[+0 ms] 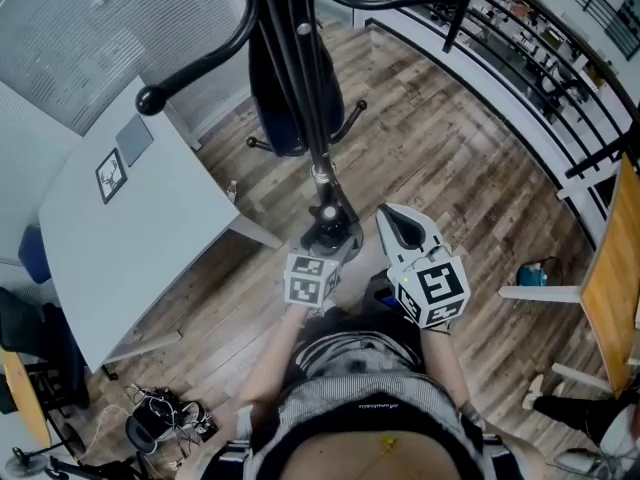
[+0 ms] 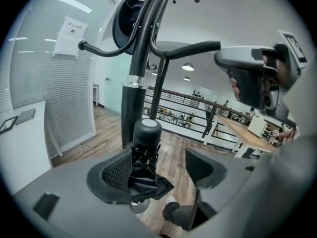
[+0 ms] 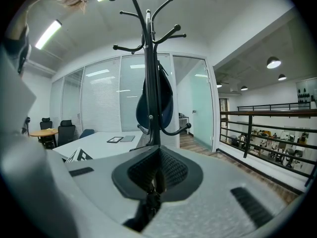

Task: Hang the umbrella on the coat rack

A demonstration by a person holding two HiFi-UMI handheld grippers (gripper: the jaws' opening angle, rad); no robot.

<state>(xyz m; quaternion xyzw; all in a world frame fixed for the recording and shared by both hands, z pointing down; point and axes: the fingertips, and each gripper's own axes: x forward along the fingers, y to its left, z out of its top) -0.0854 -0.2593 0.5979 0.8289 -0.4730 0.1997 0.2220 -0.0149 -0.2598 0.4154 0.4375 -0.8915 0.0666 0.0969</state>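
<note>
A folded black umbrella [image 2: 144,155] stands upright in my left gripper [image 2: 158,175], its round end cap up. It lies against the left pad [image 2: 116,175], and some gap shows toward the right pad. In the head view the umbrella [image 1: 326,224] sits just above the left gripper [image 1: 325,246], close to the coat rack's black pole [image 1: 300,68]. The coat rack [image 2: 141,48] rises directly behind it with curved hooks overhead. My right gripper [image 1: 398,223] is beside it on the right, raised, jaws shut [image 3: 157,170] with nothing seen between them, facing the coat rack [image 3: 150,83].
A dark bag [image 1: 268,98] hangs on the rack. A white table [image 1: 130,238] stands at the left, a black railing [image 1: 520,38] runs along the upper right, and a wooden table [image 1: 615,268] is at the right edge. Cables [image 1: 165,418] lie on the floor.
</note>
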